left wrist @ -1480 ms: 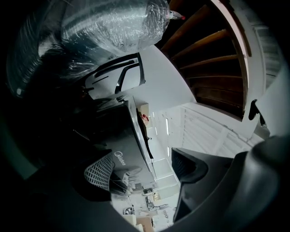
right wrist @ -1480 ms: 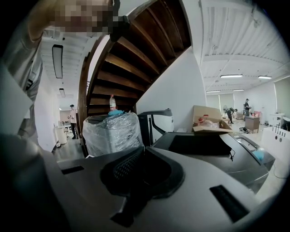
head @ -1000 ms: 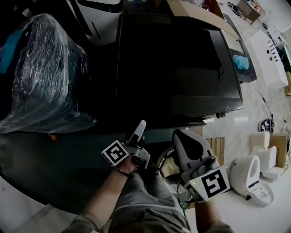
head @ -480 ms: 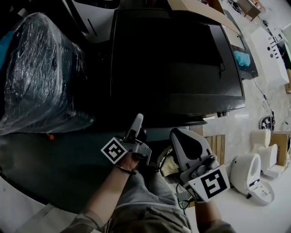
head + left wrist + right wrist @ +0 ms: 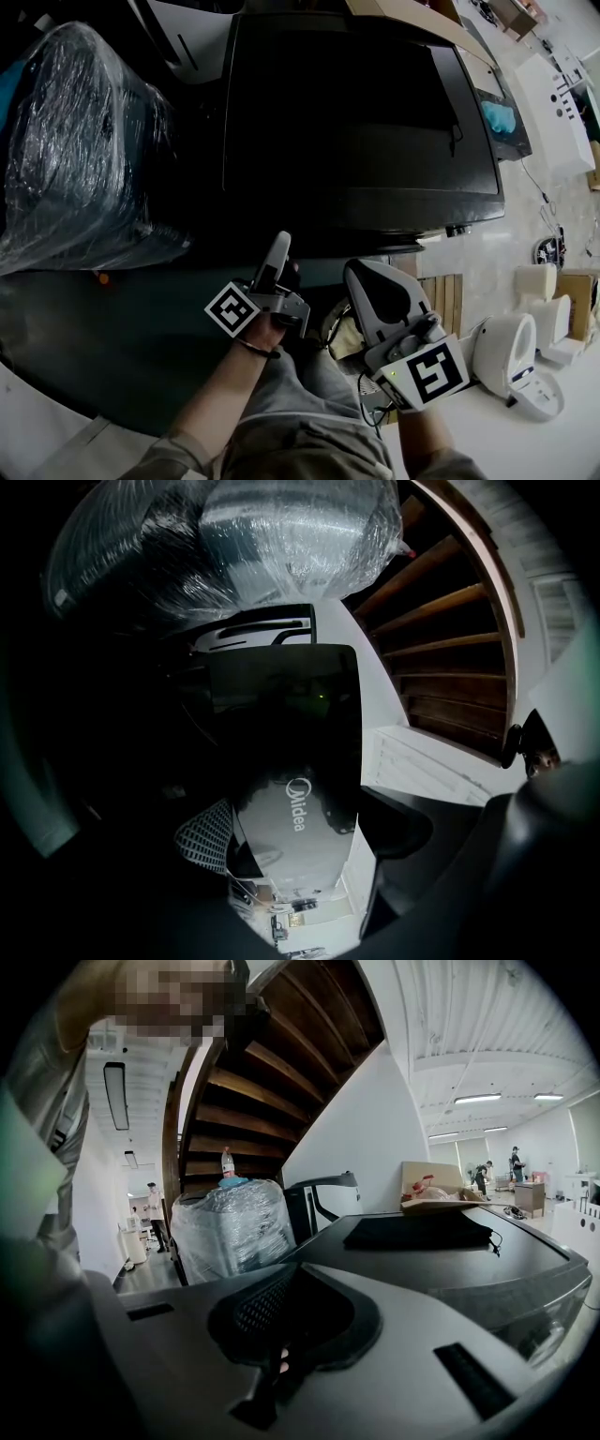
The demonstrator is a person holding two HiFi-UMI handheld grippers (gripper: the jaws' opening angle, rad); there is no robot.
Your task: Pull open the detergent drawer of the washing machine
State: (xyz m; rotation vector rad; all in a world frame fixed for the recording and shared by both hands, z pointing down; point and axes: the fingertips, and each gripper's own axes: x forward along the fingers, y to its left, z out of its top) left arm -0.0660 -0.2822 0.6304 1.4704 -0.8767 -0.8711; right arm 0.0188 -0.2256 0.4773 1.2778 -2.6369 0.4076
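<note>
The dark washing machine [image 5: 361,122] fills the middle of the head view, seen from above. Its grey front with a white logo [image 5: 298,810] shows in the left gripper view; I cannot make out the detergent drawer's outline there. My left gripper [image 5: 280,246] points at the machine's front edge, close below it. Its jaws stand apart with only the machine's front seen between them [image 5: 300,844]. My right gripper [image 5: 364,277] hangs to the right, a little further back from the machine. Its two grey jaws [image 5: 281,1354] are pressed together with nothing held.
A large plastic-wrapped bundle [image 5: 75,141] stands left of the machine. A dark folded item [image 5: 417,1230] lies on the machine's top. White appliances [image 5: 511,356] sit on the floor at right. A wooden staircase [image 5: 253,1082] rises behind.
The left gripper has edged up and slightly left, nearer the machine's front edge. The right gripper has shifted a little left. Both jaws' states look unchanged.
</note>
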